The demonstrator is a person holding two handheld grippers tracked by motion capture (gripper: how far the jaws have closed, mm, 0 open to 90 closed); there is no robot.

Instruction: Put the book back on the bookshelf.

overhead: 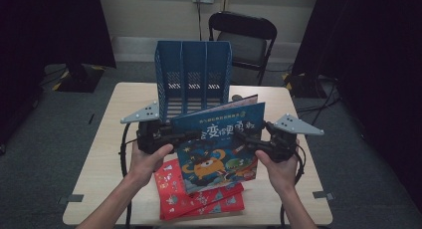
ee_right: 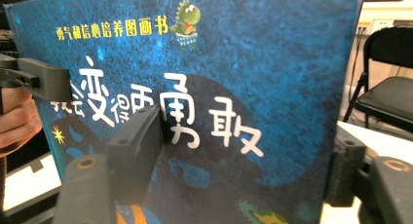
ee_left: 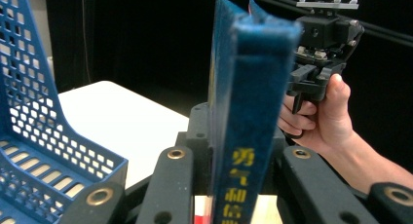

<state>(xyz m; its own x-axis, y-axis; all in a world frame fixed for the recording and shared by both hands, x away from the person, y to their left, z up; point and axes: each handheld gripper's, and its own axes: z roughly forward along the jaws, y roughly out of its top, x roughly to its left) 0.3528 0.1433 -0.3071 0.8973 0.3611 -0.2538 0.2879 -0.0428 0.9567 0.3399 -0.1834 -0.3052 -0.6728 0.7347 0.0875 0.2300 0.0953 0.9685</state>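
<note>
Fingers, left: the left gripper (overhead: 185,136) is clamped on the spine edge of the blue picture book (overhead: 221,144); its fingers (ee_left: 171,185) press the covers from both sides.
Fingers, right: the right gripper (overhead: 245,138) stands wide at the opposite edge, one finger (ee_right: 139,153) lying against the front cover; a firm pinch cannot be told.
Book position: lifted and tilted above the tabletop (overhead: 104,154), over two red books (overhead: 199,199), in front of the blue file rack (overhead: 194,74).
Handling: likely a stiff, light hardback with glossy, slippery covers.
Best hold: the spine, where it is stiffest.
Risk: pages fanning open at the free edge.
</note>
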